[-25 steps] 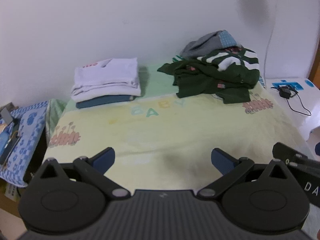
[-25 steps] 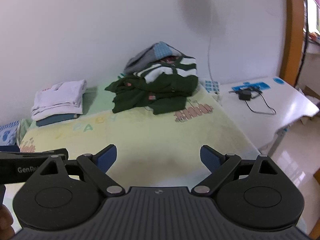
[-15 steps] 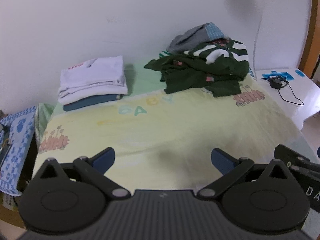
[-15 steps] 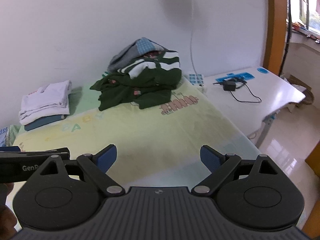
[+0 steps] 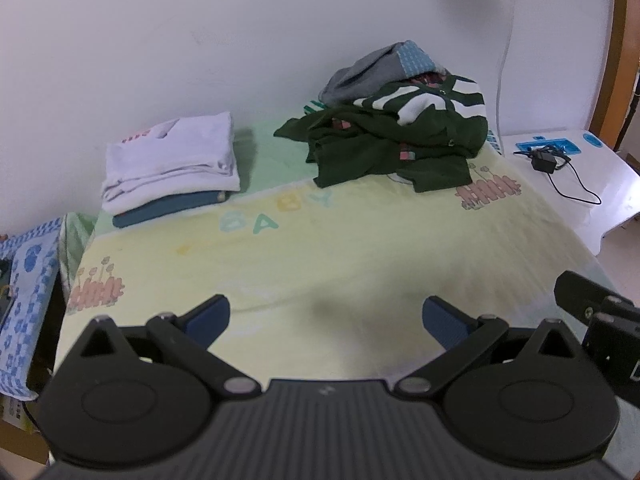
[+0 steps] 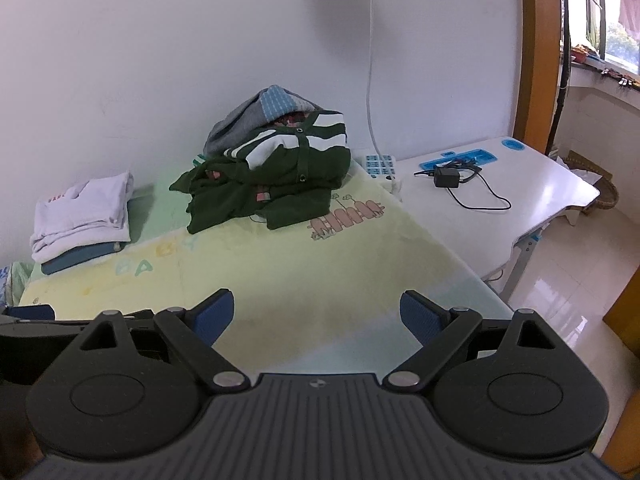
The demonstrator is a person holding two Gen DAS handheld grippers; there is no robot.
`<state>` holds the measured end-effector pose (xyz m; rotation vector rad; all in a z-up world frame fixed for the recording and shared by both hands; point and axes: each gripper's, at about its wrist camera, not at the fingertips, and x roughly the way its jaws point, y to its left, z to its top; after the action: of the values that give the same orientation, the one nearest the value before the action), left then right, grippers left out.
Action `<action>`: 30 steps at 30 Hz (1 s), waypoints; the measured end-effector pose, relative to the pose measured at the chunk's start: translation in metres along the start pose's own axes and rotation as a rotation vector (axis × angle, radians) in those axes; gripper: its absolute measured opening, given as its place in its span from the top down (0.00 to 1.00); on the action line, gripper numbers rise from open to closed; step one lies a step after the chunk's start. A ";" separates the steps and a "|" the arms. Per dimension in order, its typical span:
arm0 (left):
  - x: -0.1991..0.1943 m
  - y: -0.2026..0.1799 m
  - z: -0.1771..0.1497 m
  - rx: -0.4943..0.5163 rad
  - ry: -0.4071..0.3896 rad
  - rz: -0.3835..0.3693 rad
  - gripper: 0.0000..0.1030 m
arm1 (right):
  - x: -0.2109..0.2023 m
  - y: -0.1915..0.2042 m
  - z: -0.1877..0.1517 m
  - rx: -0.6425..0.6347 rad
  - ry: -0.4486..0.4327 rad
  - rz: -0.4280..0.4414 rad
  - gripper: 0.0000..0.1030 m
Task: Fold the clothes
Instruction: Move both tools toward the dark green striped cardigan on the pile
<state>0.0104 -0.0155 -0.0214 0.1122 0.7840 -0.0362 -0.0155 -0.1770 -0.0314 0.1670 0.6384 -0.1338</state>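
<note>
A heap of unfolded clothes [image 5: 400,136] lies at the back right of the yellow blanket [image 5: 320,248]: dark green garments with white stripes under a grey piece. The same heap [image 6: 276,172] shows in the right wrist view. A folded stack [image 5: 172,160] of white garments on a blue one sits at the back left, seen also as the stack [image 6: 84,216]. My left gripper [image 5: 326,318] hangs open over the blanket's near part, nothing between its fingers. My right gripper [image 6: 318,314] is open and empty too, beside the left one.
A white desk [image 6: 500,184] stands right of the bed with a black charger and cable [image 6: 448,178] and a power strip [image 6: 380,168]. A blue patterned cloth [image 5: 24,280] lies off the bed's left side. The wall is right behind the clothes. Tiled floor [image 6: 568,280] at the right.
Both grippers have swung to the right, so the clothes and blanket sit further left in each view and more of the desk shows. Both stay open and empty.
</note>
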 end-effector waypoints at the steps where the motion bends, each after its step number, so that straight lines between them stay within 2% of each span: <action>1: 0.000 0.001 0.001 -0.004 0.003 0.002 0.01 | 0.001 0.000 0.000 -0.002 0.000 0.003 0.10; 14: 0.004 0.002 0.001 -0.034 0.030 0.036 0.01 | 0.003 0.002 0.000 -0.034 0.000 0.034 0.10; 30: 0.007 0.000 0.002 -0.030 0.026 0.036 0.01 | 0.006 0.001 -0.001 -0.027 -0.003 0.031 0.10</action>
<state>0.0167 -0.0161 -0.0253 0.0982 0.8081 0.0111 -0.0116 -0.1763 -0.0357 0.1505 0.6338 -0.0958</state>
